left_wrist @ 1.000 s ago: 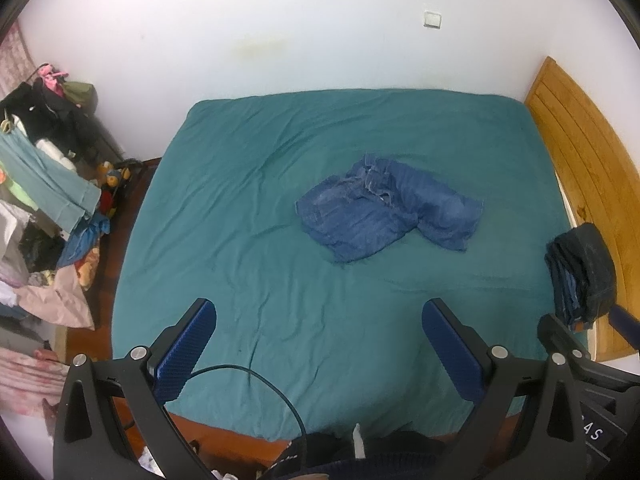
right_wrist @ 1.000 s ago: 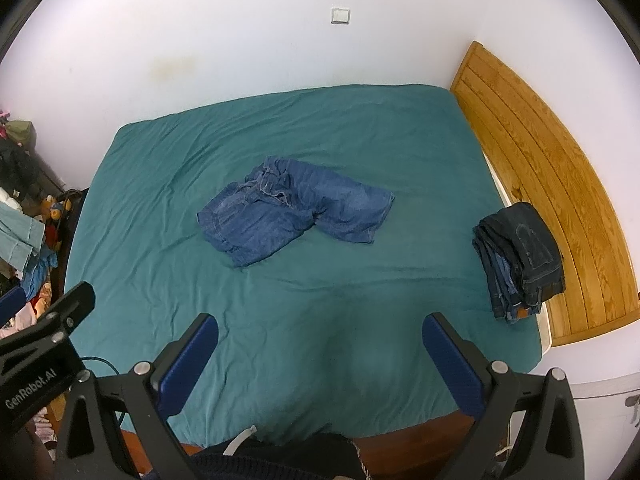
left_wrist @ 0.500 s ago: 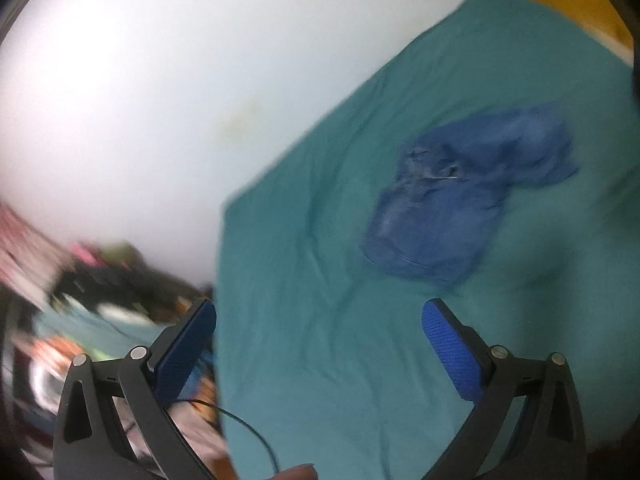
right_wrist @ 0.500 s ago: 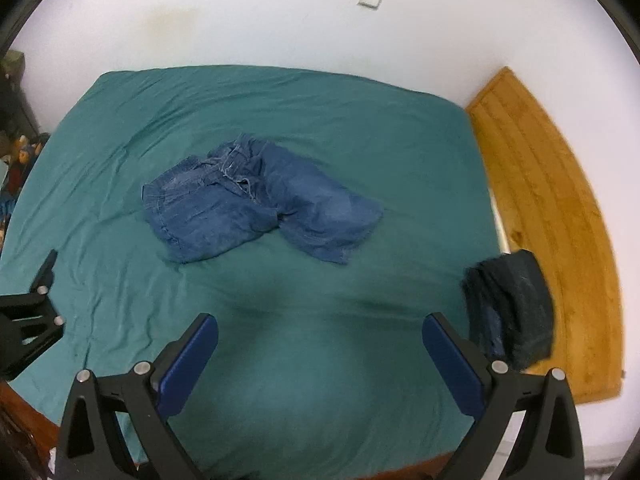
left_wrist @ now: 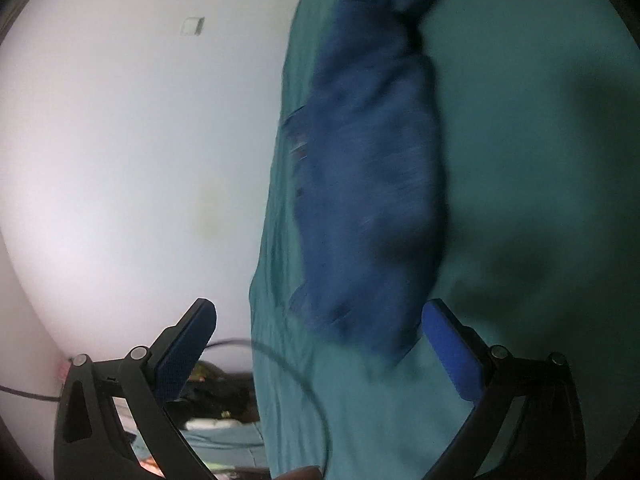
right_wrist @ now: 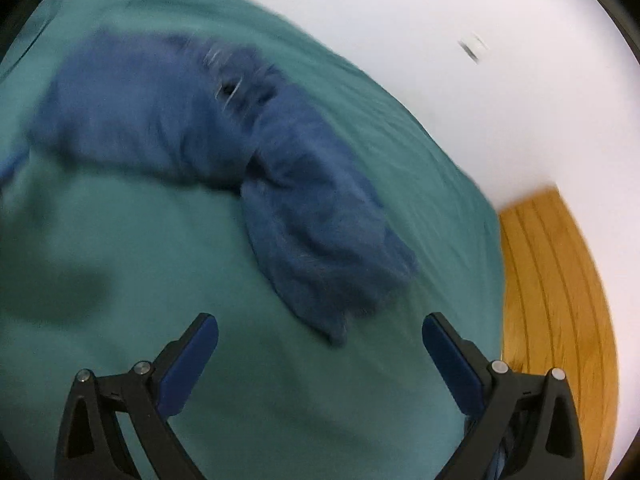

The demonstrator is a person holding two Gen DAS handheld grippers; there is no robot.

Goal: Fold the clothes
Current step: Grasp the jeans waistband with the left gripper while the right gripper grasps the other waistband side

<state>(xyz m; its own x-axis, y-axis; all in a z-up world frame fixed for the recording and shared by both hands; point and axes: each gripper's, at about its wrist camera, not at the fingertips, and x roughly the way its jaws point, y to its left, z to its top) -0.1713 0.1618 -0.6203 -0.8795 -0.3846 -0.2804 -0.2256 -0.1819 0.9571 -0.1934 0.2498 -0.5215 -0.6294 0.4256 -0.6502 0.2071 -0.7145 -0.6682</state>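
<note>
Crumpled blue denim shorts (left_wrist: pixel 368 184) lie on the teal bed sheet (left_wrist: pixel 540 160), blurred by motion in both views. My left gripper (left_wrist: pixel 320 336) is open and hovers just short of one end of the shorts, its view rolled sideways. In the right wrist view the shorts (right_wrist: pixel 248 160) spread across the sheet (right_wrist: pixel 140 280), one leg reaching toward my right gripper (right_wrist: pixel 320 344). That gripper is open, with the leg's hem just ahead of its blue pads. Neither gripper holds anything.
A white wall (left_wrist: pixel 120 140) with a small switch plate (left_wrist: pixel 193 26) backs the bed. A wooden headboard (right_wrist: pixel 560 288) stands at the right. Clutter on the floor (left_wrist: pixel 216 400) shows beyond the bed edge. A black cable (left_wrist: pixel 288 364) loops past the left gripper.
Both grippers have dropped and moved in close to the shorts, which now fill much of each view. The left view has rolled sideways. The folded dark stack has left both views.
</note>
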